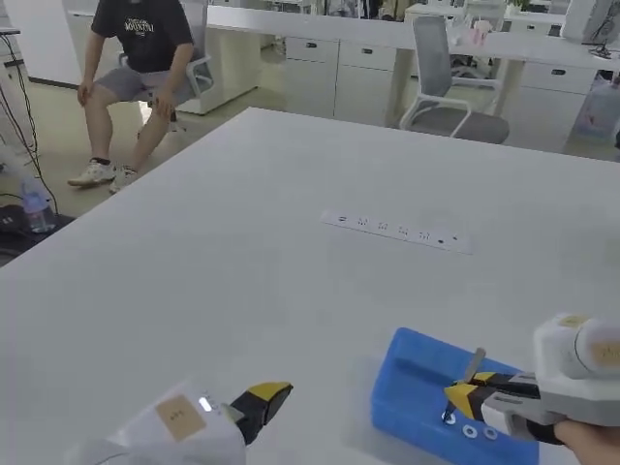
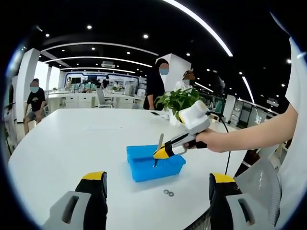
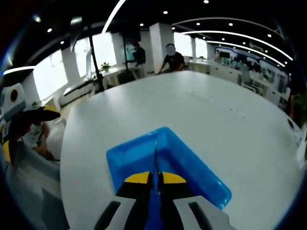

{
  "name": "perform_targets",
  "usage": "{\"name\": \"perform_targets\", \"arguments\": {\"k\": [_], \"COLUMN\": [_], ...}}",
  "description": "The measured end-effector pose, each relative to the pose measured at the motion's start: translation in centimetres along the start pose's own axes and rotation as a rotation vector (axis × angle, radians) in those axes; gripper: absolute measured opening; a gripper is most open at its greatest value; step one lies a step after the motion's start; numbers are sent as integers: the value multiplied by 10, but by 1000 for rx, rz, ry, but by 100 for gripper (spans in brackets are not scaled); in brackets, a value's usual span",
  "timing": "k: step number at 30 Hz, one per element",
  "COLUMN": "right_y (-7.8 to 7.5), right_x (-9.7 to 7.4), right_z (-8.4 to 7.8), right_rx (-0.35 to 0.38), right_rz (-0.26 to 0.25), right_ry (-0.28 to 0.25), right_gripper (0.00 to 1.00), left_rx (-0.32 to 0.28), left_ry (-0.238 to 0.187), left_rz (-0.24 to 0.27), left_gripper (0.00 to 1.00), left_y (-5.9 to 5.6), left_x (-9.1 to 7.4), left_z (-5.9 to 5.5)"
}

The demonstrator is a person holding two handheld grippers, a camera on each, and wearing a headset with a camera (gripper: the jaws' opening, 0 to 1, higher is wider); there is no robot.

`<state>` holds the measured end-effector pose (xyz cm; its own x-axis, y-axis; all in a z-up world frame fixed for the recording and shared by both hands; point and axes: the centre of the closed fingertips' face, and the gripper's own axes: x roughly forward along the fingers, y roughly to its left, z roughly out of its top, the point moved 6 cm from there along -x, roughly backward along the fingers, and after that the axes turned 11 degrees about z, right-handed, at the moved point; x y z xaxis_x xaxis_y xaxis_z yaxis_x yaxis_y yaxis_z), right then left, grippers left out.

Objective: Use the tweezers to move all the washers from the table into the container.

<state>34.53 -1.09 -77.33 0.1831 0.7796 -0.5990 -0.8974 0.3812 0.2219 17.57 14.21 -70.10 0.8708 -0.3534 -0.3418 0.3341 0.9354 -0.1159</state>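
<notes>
table (image 1: 242, 281) top white, smooth and matt; container (image 1: 402, 402) of blue plastic, smooth with a slight sheen; washers (image 2: 168, 193) bare bright metal; tweezers (image 1: 474, 364) thin, dull grey metal

White left claw (image 1: 273, 397) and right claw (image 1: 455, 392), yellow-black jaws

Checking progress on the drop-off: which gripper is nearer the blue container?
Right. The right gripper holds the tweezers over the container; the left gripper is off to its left, open, clear of it.
</notes>
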Motion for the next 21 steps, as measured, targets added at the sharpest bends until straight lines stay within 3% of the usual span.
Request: {"name": "perform_targets", "arguments": {"k": [7, 21], "right_y": [4, 21], "right_x": [-5, -35], "right_z": [10, 30], "right_rx": [-16, -47], "right_rz": [-2, -15], "right_ry": [-26, -106], "right_gripper": [4, 3], "left_rx": [-8, 4], "left_ry": [4, 5], "left_rz": [2, -18], "left_gripper": [90, 89], "left_y": [1, -4], "left_x": [-1, 2], "left_z": [-2, -1]}}
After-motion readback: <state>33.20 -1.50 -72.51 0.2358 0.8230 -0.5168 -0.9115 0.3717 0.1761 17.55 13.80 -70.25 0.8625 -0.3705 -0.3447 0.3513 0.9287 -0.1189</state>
